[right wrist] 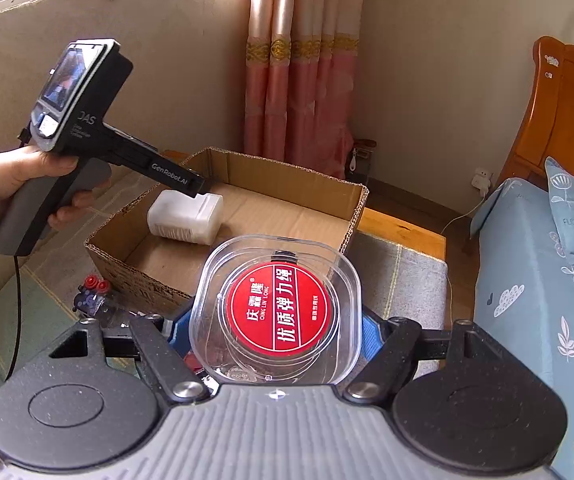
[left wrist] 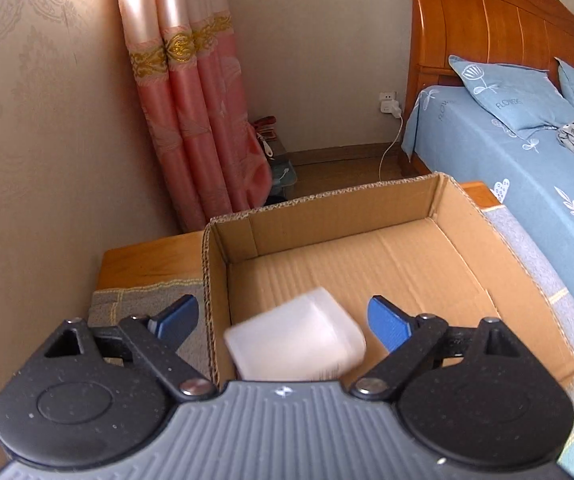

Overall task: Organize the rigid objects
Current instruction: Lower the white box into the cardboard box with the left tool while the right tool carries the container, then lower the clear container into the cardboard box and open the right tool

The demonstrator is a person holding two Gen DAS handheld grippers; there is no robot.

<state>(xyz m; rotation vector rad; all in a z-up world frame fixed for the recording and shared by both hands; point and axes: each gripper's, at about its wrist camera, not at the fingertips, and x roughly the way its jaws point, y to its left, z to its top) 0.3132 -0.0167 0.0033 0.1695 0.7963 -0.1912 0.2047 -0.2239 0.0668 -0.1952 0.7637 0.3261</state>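
An open cardboard box stands on a grey mat. A white plastic container is blurred inside the box, near its left wall. My left gripper hangs over it, open, and its blue pads stand clear of the container's sides. In the right wrist view a hand holds the left gripper just above the container. My right gripper is shut on a clear plastic case with a round red label, held in front of the box.
The grey mat covers a wooden table. A bed with blue sheets lies to the right. Pink curtains hang behind. A small object with red caps lies left of the box. A charger cable hangs from the wall.
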